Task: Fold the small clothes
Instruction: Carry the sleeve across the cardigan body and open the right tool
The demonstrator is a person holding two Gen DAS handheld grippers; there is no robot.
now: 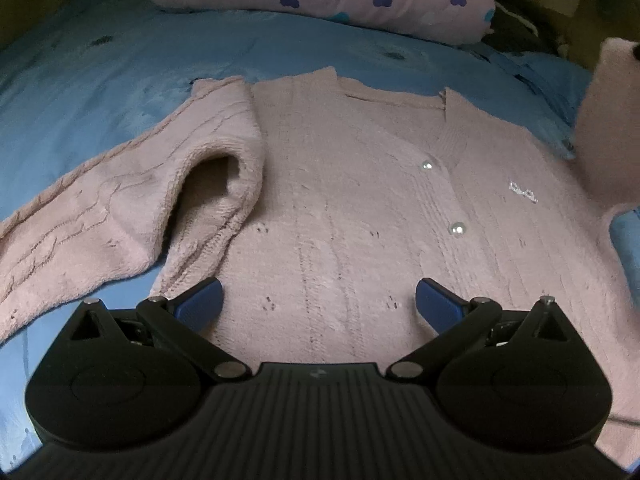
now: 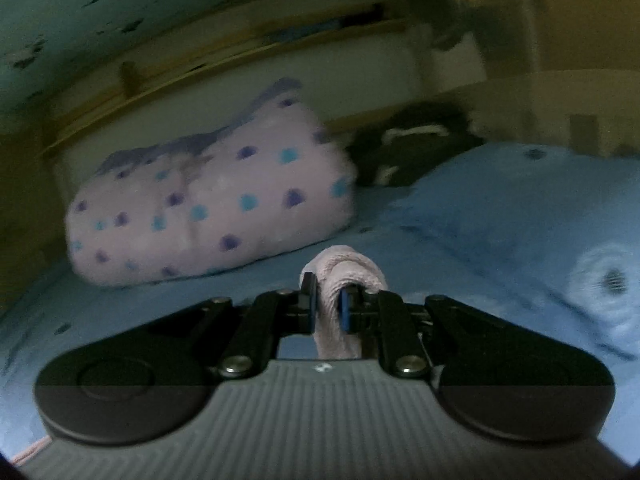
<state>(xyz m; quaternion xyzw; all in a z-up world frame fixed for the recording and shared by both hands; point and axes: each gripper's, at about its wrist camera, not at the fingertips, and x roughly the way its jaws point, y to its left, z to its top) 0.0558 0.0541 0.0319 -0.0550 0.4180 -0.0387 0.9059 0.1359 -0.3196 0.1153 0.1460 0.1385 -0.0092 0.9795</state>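
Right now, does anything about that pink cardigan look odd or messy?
Yes. The pink cardigan lies flat, but its sleeve sprawls out sideways, still unfolded. The other sleeve is lifted off the bed, pinched in the right tool.

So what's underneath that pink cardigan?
The pink cardigan lies on a blue bedsheet, which shows all around it. Whatever lies directly beneath the knit is covered.

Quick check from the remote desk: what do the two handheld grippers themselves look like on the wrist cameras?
Both look alike. The left gripper has a black ribbed body, two round black housings, black linkage bars with silver pivot screws, and blue pads on its fingers. The right gripper shows the same black build, silver screws and blue-padded fingers. A small pale mark sits on each body's front edge. No hands, sleeves or cables show.
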